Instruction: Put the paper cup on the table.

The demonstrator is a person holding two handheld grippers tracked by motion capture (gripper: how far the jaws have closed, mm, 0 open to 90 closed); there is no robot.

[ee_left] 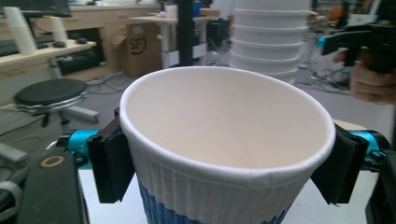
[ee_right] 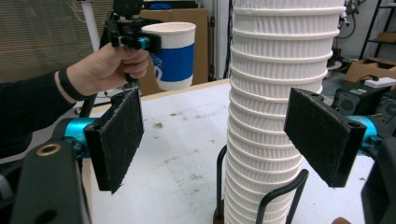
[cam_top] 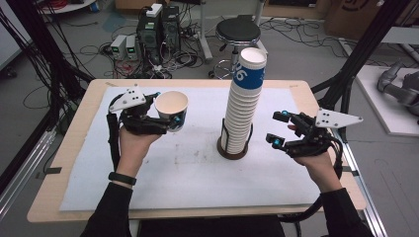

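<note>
High view: the left gripper (cam_top: 165, 112) pinches a single paper cup (cam_top: 172, 109) above the left part of the desk (cam_top: 64, 148), clear of the white mat (cam_top: 173, 168). The cup is tilted, its open mouth facing up and toward the camera, its long axis leaning off vertical. A tall stack (cam_top: 243, 106) of nested cups stands upright in a holder (cam_top: 232, 148) at mid-desk, mouths up, long axis vertical. The right gripper (cam_top: 276, 129) is just right of the stack, jaws spread, not touching it.

Left gripper view: the two black pads (ee_left: 111, 163) press the cup (ee_left: 224, 140) from either side, just under its rim. The cup mouth opens toward the camera. The stack (ee_left: 271, 42) rises behind it.

Right gripper view: the spread jaws flank the lower stack (ee_right: 275, 107), with a gap visible on each side. The black wire holder (ee_right: 275, 196) rings the stack's base. Farther off, the left hand (ee_right: 105, 65) holds its gripper (ee_right: 140, 41) clamped on the blue-banded cup (ee_right: 172, 53), held nearly upright.
</note>
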